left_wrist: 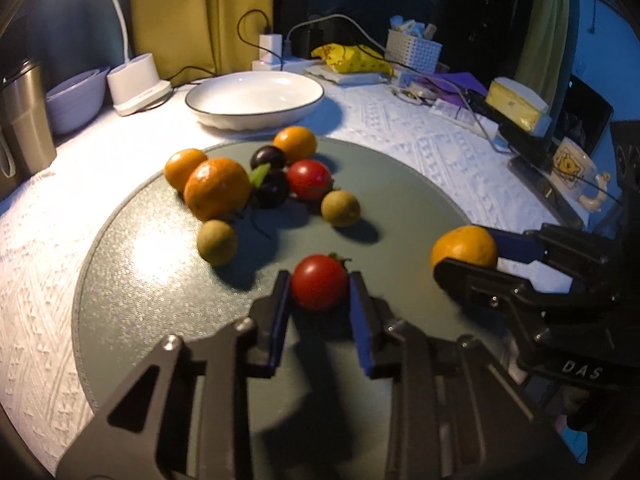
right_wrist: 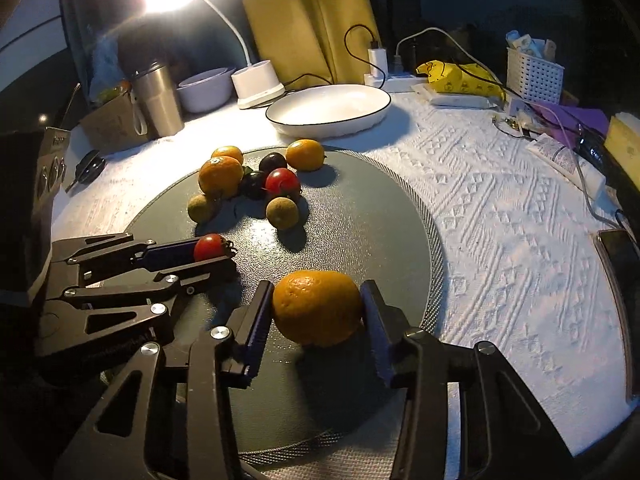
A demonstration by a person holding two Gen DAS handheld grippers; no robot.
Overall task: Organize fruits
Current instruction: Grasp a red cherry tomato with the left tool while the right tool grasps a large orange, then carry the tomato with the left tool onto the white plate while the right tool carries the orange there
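Observation:
A round grey-green mat [left_wrist: 400, 208] lies on a white textured cloth. My left gripper [left_wrist: 320, 280] is shut on a red cherry tomato [left_wrist: 319, 286], with a blue pad against each side, low over the mat's near part. To its right, my right gripper [right_wrist: 316, 292] is shut on a small orange [right_wrist: 316, 312], which rests on the mat. Farther back a cluster holds three oranges [left_wrist: 218, 194], two dark round fruits [left_wrist: 272, 190], another red tomato [left_wrist: 309, 179] and two greenish-brown fruits [left_wrist: 340, 208]. An empty white bowl [left_wrist: 248, 118] stands behind the mat.
Along the back stand a steel tumbler [left_wrist: 24, 120], stacked pale bowls [left_wrist: 76, 96], a white lamp base [left_wrist: 138, 82], a power strip with chargers [left_wrist: 272, 60], a yellow bag [left_wrist: 352, 60] and a white basket [left_wrist: 414, 50]. Cables, a tissue box and a mug [left_wrist: 572, 168] crowd the right.

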